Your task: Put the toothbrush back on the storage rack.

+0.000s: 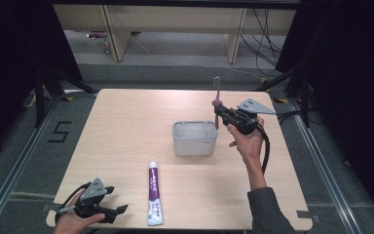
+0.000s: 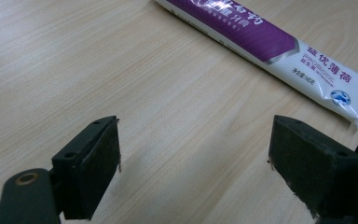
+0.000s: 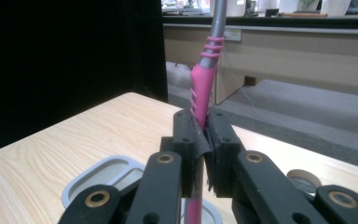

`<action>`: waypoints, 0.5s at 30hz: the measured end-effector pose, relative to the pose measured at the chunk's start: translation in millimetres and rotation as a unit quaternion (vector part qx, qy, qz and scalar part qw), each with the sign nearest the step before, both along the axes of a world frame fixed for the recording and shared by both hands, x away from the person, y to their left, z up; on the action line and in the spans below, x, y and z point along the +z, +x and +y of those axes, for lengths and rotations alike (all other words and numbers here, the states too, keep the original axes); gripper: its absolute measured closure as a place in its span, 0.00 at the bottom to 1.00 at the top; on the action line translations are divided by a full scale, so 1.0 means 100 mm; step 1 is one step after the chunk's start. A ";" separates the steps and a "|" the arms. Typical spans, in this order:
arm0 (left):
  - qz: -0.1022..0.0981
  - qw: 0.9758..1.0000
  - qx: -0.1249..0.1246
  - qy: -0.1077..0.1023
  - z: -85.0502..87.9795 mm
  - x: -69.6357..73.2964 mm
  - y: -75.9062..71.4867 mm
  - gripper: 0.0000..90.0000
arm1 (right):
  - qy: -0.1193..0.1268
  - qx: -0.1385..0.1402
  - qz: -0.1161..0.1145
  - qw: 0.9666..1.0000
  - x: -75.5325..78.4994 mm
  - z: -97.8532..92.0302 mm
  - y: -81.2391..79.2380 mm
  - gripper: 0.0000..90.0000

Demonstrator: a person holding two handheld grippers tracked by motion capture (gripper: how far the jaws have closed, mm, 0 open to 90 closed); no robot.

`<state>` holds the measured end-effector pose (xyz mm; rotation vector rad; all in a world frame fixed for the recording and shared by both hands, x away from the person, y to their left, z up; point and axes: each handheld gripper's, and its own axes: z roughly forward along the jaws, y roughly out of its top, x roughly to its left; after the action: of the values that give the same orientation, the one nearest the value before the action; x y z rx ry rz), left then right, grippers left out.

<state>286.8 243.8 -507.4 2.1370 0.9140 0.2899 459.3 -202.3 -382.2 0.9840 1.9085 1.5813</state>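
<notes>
Two risks stand out: the toothbrush (image 1: 217,100), pinched upright by the right gripper (image 1: 222,113) above the cup's (image 1: 195,139) far right rim, may twist or miss, while the left gripper (image 1: 119,211) rests spread and empty beside the toothpaste (image 1: 154,192).

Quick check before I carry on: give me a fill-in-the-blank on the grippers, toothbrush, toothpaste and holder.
1. The right gripper is shut on the ____.
2. The left gripper is ____, with only bare table between its jaws.
3. The toothpaste tube lies flat on the ____.
4. The toothbrush points bristle end ____, beside the grey holder.

Missing: toothbrush; open; table; up
</notes>
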 end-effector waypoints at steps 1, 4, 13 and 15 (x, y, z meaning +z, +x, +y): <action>0.000 1.000 0.000 -0.001 0.00 0.00 0.00 0.18 | 0.002 -0.001 0.000 1.000 -0.02 0.01 0.02 0.93; 0.002 1.000 0.002 -0.006 -0.01 -0.01 0.00 0.18 | 0.008 0.001 0.005 1.000 -0.03 0.03 0.03 0.93; 0.000 1.000 0.001 -0.009 -0.01 -0.01 0.00 0.18 | 0.004 0.000 0.029 1.000 -0.15 0.12 0.10 0.93; 0.000 1.000 0.001 -0.009 -0.01 -0.01 0.00 0.18 | 0.001 0.000 0.027 1.000 -0.19 0.13 0.12 0.93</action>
<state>286.5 243.0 -508.6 2.1196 0.9152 0.2823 471.2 -189.2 -401.1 1.0380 1.9428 1.5718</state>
